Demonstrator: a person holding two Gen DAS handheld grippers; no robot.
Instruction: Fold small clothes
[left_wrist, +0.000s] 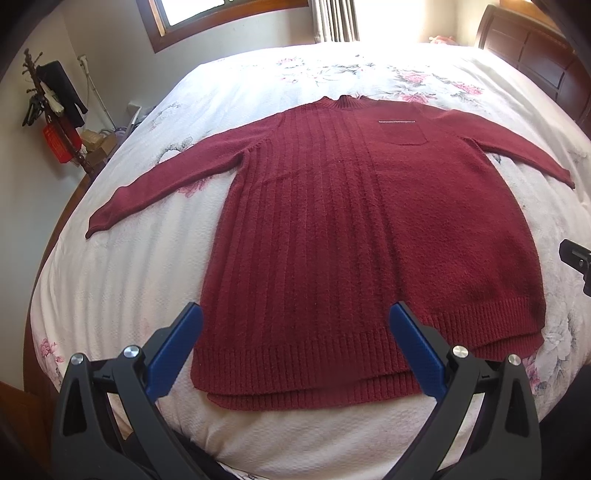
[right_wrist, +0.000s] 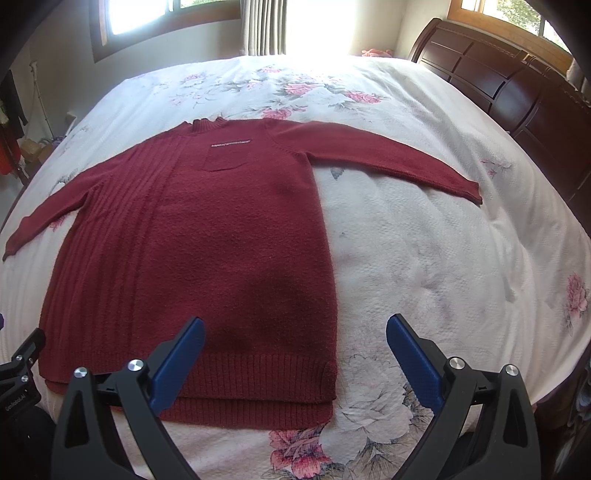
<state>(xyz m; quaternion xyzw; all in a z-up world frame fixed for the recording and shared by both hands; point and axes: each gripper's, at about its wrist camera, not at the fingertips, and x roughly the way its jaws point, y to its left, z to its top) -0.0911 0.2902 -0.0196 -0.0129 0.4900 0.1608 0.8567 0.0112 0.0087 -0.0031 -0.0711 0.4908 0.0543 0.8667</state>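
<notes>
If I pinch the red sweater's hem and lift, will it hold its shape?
Probably not: the sweater is soft knit lying limp on the bed, so it should drape. The spread sleeves would likely trail. Its thick ribbed hem suggests decent grip.

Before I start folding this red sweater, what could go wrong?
The sweater is thick knit, so an open tool may pinch only the top layer at the stepped hem. The long sleeves lie spread wide and could drag or bunch. The soft quilt might get caught along with the fabric.
</notes>
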